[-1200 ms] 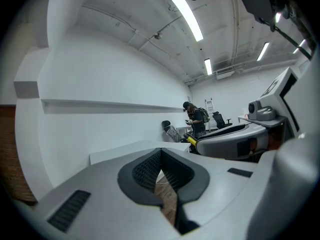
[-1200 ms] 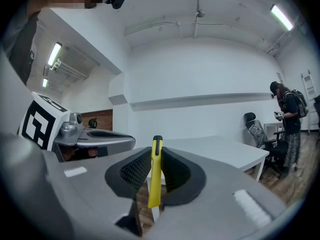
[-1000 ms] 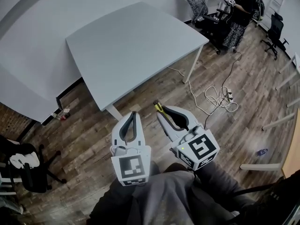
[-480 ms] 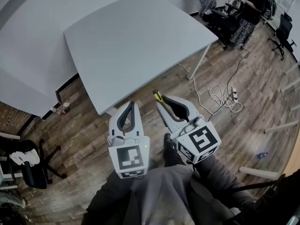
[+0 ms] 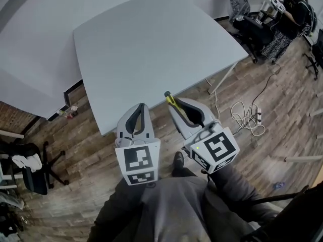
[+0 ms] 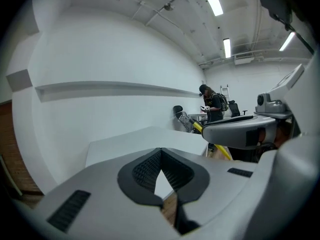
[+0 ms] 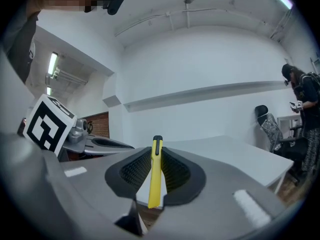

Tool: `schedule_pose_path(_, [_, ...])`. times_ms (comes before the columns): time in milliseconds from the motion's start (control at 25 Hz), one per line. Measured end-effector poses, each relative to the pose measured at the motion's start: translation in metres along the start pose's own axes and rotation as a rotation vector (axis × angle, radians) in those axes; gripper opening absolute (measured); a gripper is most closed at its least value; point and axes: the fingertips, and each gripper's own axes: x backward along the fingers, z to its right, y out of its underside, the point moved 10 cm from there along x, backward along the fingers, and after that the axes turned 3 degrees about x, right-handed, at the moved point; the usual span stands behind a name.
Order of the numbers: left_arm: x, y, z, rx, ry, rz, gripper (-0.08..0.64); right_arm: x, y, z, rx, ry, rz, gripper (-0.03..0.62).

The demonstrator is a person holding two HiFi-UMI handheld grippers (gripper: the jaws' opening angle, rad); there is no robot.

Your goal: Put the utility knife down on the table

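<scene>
A slim yellow utility knife (image 7: 155,176) with a black tip stands upright between the ribbed pads of my right gripper (image 7: 156,159), which is shut on it. In the head view the knife (image 5: 170,99) pokes out past the right gripper (image 5: 174,106), just short of the near edge of the pale grey table (image 5: 151,44). My left gripper (image 5: 138,116) is held beside it, over the wooden floor below the table's front edge. Its jaws are closed together with nothing between them (image 6: 161,156). The table top (image 6: 145,141) lies bare ahead in both gripper views.
A white cable and power strip (image 5: 247,116) lie on the floor at the right. A table leg (image 5: 222,79) stands near them. A person (image 5: 290,14) stands by chairs at the far right. An office chair (image 5: 30,168) is at the lower left. The wall is behind the table.
Both grippers have come closer to the table's near edge, and the view has shifted so the table fills more of the frame. The knife stays held in the right gripper.
</scene>
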Motion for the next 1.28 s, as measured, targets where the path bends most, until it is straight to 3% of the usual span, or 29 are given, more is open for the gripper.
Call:
schedule_pose_path(120, [-0.021, -0.009, 0.005, 0.035, -0.039, -0.02, 0.002, -0.007, -0.002, 0.024, 0.001, -0.03, 0.0, 0.061])
schedule_pose_path(360, [-0.054, -0.021, -0.001, 0.022, -0.085, -0.022, 0.002, -0.033, -0.006, 0.053, 0.0, -0.06, -0.001, 0.061])
schedule_pose_path(1280, [-0.233, -0.037, -0.096, 0.036, -0.086, -0.024, 0.002, -0.214, -0.001, 0.15, -0.004, -0.088, -0.054, 0.061])
